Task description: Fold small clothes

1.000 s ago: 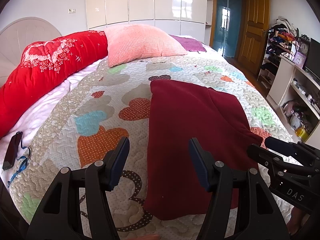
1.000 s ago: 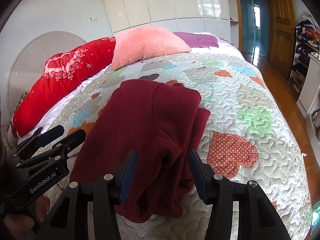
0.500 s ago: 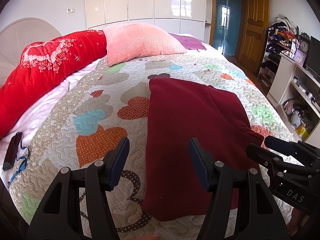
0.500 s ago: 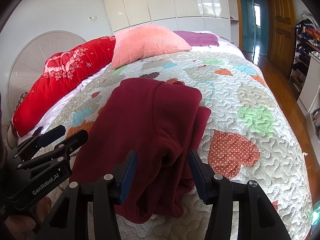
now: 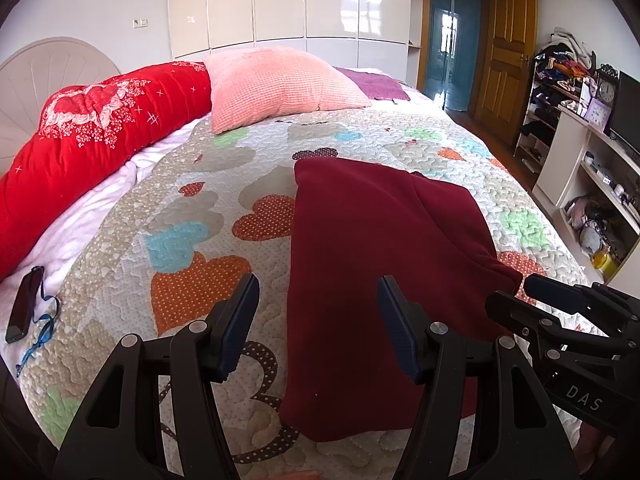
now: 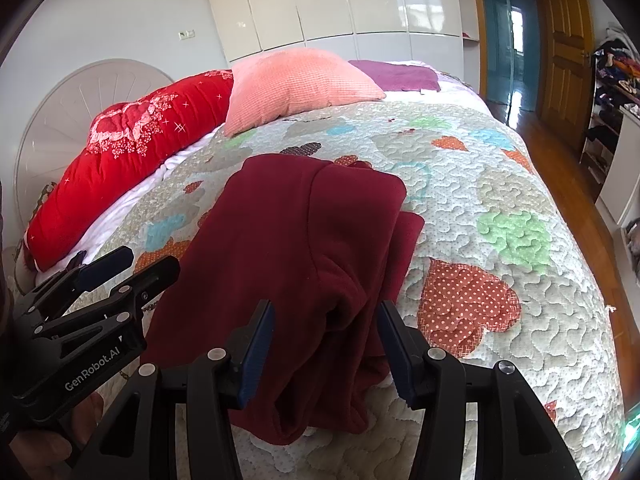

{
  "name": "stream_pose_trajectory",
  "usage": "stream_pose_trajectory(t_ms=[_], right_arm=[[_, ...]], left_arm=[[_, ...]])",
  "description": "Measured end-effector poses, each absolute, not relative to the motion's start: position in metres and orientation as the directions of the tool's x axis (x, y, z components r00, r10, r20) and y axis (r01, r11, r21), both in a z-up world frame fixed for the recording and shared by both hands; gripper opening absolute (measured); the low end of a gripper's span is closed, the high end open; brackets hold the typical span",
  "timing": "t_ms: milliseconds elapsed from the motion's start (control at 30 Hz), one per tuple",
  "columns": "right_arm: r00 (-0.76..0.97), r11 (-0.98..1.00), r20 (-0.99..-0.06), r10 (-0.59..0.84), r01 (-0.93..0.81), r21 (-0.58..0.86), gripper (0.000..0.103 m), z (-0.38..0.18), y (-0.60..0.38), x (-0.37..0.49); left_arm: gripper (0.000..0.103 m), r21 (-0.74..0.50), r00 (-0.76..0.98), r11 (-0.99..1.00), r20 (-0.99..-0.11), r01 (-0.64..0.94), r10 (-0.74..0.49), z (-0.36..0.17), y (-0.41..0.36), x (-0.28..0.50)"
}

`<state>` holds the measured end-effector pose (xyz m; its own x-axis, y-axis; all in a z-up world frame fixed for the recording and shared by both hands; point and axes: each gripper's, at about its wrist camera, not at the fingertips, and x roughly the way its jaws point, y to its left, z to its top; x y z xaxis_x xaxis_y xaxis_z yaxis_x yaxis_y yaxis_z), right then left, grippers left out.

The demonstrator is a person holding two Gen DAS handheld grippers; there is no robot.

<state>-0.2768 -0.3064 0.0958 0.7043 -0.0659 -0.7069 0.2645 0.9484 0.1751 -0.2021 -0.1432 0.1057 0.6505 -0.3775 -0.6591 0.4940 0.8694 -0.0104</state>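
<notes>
A dark red garment (image 5: 372,264) lies folded lengthwise on the quilted heart-pattern bedspread (image 5: 192,216); it also shows in the right wrist view (image 6: 296,264), with its right side doubled over in thick folds. My left gripper (image 5: 316,304) is open and empty, hovering above the garment's near left edge. My right gripper (image 6: 324,328) is open and empty, above the garment's near right folds. Each gripper shows in the other's view: the right one (image 5: 560,312) and the left one (image 6: 108,280).
A pink pillow (image 5: 276,84), a red quilt roll (image 5: 92,132) and a purple cloth (image 5: 376,84) lie at the bed's far end. A phone with a blue cord (image 5: 24,304) lies at the left edge. Shelves and a desk (image 5: 592,168) stand right of the bed.
Both grippers have drifted slightly; the garment sits a little lower and closer in both views. Both stay open and the garment has not been moved.
</notes>
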Motion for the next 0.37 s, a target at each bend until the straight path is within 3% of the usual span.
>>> stream_pose_trajectory(t_ms=[367], right_arm=[[0.703, 0.946, -0.709, -0.057, 0.266, 0.187, 0.051, 0.0932, -0.3118, -0.2776]], left_arm=[[0.061, -0.066, 0.616, 0.857, -0.668, 0.511, -0.419, 0.1028, -0.137, -0.1944]])
